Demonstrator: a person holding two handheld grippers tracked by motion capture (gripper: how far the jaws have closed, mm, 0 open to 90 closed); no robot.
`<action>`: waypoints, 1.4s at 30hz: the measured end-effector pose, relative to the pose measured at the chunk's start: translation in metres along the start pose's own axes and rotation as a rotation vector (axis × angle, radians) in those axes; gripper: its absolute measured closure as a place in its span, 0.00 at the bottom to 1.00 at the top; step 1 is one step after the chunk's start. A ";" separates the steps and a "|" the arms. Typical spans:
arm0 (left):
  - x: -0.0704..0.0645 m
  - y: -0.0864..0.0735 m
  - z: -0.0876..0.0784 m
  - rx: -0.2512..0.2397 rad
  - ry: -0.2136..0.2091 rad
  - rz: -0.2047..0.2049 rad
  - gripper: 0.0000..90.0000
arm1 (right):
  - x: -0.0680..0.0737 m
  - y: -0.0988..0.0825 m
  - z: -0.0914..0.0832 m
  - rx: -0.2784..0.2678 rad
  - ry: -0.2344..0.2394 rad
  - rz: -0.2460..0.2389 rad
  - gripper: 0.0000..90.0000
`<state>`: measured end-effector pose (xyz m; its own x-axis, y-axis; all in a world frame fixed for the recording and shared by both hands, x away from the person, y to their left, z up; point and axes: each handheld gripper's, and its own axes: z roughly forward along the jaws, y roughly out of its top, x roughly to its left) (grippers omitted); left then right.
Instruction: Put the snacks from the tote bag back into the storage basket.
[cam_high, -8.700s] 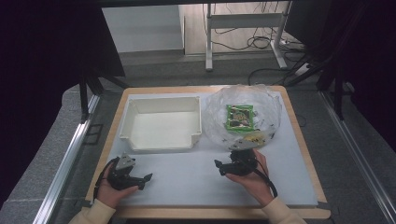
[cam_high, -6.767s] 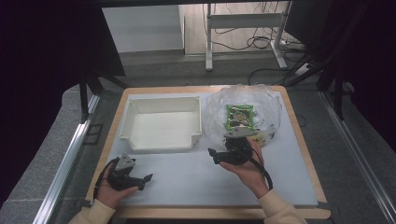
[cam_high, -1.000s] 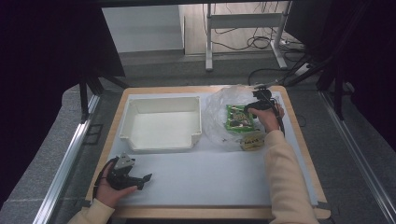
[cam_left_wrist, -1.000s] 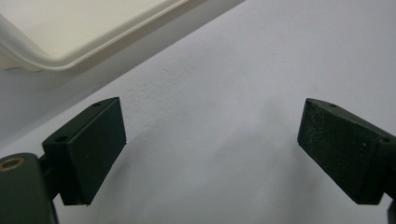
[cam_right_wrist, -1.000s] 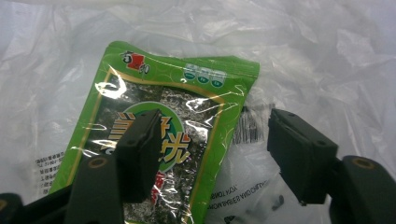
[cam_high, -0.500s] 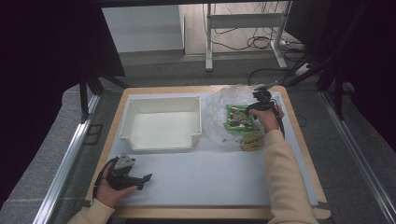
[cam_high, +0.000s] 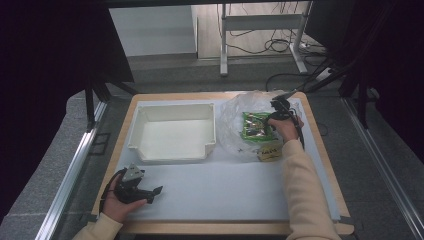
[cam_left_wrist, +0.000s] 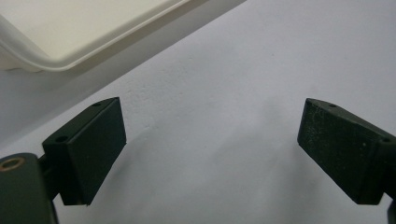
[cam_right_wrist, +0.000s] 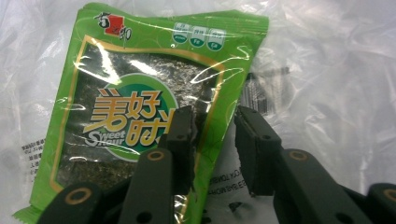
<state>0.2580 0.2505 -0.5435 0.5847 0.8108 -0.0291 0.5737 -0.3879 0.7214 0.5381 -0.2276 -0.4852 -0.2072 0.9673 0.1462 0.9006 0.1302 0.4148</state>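
Green seaweed snack packet (cam_right_wrist: 140, 116) lies on the crumpled clear plastic bag (cam_high: 240, 125) at the far right of the table, just right of the white tray (cam_high: 172, 131). Right gripper (cam_right_wrist: 212, 140) is down on it: jaws have just been closing and now straddle the packet's right edge, one jaw over the printed face, the other on the bag side. A narrow gap remains; whether the pads already pinch the foil cannot be told.

Progress, as judged: reach done, grasp under way, packet not yet lifted. Tray is empty, so any transfer is still ahead.

Left gripper (cam_high: 145, 192) rests near the table's front left, jaws wide apart, nothing between them.

Views: the right gripper view gives the jaw placement and packet lettering; the high view shows only a green patch under the hand, but places bag, tray and a small yellow-brown item (cam_high: 269, 150) near the bag's front edge. The left gripper view adds the tray's near lip (cam_left_wrist: 70, 51) above bare white surface.
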 end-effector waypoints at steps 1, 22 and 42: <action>0.000 0.000 0.000 -0.001 0.000 0.000 0.09 | 0.001 0.000 0.000 0.001 -0.003 0.001 0.77; 0.000 0.000 -0.001 -0.006 -0.002 0.000 0.09 | 0.019 -0.003 0.001 0.002 -0.078 0.032 0.98; 0.000 0.000 -0.001 -0.005 0.002 0.000 0.09 | 0.009 -0.007 -0.035 -0.115 0.004 0.033 0.99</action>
<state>0.2575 0.2505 -0.5429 0.5832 0.8118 -0.0278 0.5710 -0.3854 0.7249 0.5171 -0.2276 -0.4557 -0.1798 0.9698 0.1649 0.8570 0.0721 0.5102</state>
